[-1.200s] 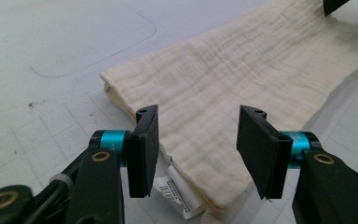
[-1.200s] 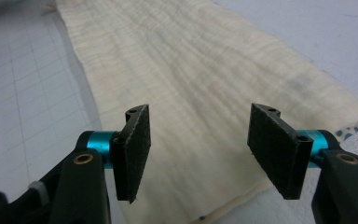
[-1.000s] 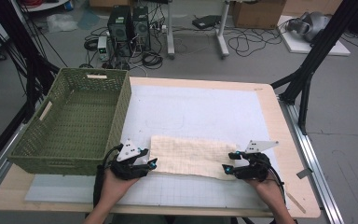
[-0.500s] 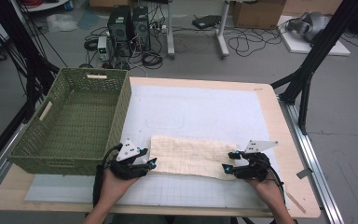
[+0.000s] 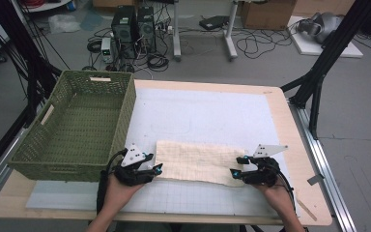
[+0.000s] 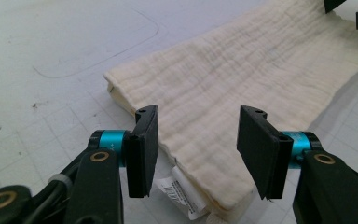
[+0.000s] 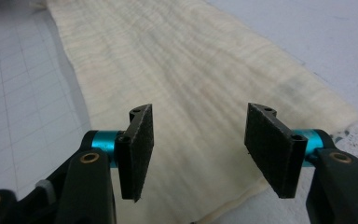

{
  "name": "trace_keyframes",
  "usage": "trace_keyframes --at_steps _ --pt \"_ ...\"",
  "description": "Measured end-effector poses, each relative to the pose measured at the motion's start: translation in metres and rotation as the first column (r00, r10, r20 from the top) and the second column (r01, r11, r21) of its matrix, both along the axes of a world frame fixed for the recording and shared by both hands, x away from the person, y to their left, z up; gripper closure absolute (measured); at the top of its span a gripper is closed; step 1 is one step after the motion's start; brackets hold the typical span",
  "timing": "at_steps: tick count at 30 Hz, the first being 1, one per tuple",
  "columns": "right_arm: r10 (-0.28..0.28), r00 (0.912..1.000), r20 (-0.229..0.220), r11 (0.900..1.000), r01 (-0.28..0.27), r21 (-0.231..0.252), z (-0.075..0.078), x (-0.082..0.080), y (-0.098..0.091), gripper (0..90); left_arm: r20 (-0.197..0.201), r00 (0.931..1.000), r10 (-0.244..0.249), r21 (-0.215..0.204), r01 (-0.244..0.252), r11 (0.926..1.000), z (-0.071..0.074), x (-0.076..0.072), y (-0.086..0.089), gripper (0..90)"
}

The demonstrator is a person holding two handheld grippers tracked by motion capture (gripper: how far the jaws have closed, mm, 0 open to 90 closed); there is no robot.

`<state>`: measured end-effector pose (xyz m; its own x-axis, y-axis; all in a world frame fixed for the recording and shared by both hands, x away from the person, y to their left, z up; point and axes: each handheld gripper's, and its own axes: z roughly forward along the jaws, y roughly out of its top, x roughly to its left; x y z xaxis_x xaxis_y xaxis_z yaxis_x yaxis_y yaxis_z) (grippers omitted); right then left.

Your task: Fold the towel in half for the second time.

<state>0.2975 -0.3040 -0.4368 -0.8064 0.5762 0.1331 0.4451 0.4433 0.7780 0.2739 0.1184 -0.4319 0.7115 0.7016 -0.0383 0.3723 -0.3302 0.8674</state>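
Cream cloth, folded to a long strip w/ crinkly weave, lies flat on tabletop right of basket. Left gripper at its left end, fingers apart, nothing gripped; white tag at that end. Right gripper at right end, fingers just been closing, cloth under them, not pinched.

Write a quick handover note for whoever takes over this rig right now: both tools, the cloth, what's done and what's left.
Left tool: open, at the left end of the folded cream cloth, jaws either side of that end, not pressing on it.
Right tool: open at the right end, jaws just been closing, cloth between them but not clamped.
Cloth lies flat on the white mat, folded into a strip, its label at the left end.
Green basket stands at the table's left.
Done: cloth folded to a strip.
Left, probably: grip both ends, fold again.
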Motion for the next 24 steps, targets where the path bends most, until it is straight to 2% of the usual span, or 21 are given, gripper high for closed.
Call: trace_keyframes --at_steps 7,11,12,15,16,18,20,22,24 --pt "0.012 0.9999 0.004 0.9999 -0.012 -0.010 0.001 0.003 0.002 48.7 0.006 0.9999 0.009 0.001 -0.009 1.0000 0.001 0.002 -0.001 49.7" --pt "-0.005 1.0000 0.000 0.9998 0.005 0.018 0.002 0.008 -0.001 50.8 0.005 1.0000 0.008 0.008 -0.008 0.9999 0.003 0.009 -0.006 49.9" --pt "-0.004 1.0000 -0.008 0.9999 0.004 0.013 0.002 0.010 -0.002 50.7 0.007 0.9999 0.008 0.020 -0.008 0.9998 0.004 0.010 -0.007 50.2" --pt "-0.015 0.9999 -0.006 0.9999 0.015 0.005 0.005 0.016 -0.005 50.3 0.009 0.9998 0.017 0.016 -0.017 0.9997 0.007 0.018 -0.012 51.1" --pt "-0.017 0.9998 0.002 0.9999 0.017 0.002 0.007 0.018 -0.007 50.4 0.014 0.9995 0.027 0.025 -0.027 0.9993 0.009 0.022 -0.013 52.9" --pt "-0.041 0.9992 0.001 0.9991 0.041 0.012 0.010 0.024 -0.009 51.9 0.025 0.9983 0.052 0.000 -0.052 0.9986 0.013 0.029 -0.016 54.9" --pt "-0.061 0.9982 0.003 0.9980 0.061 0.015 0.013 0.031 -0.011 54.4 0.030 0.9972 0.069 0.001 -0.069 0.9976 0.016 0.037 -0.021 60.9" --pt "-0.074 0.9973 0.001 0.9972 0.074 0.015 0.016 0.039 -0.010 59.9 0.029 0.9965 0.079 -0.004 -0.079 0.9969 0.017 0.046 -0.025 67.2" --pt "-0.075 0.9971 0.012 0.9970 0.075 0.020 0.017 0.045 -0.006 65.9 0.018 0.9960 0.087 0.017 -0.087 0.9960 0.016 0.055 -0.030 73.4"
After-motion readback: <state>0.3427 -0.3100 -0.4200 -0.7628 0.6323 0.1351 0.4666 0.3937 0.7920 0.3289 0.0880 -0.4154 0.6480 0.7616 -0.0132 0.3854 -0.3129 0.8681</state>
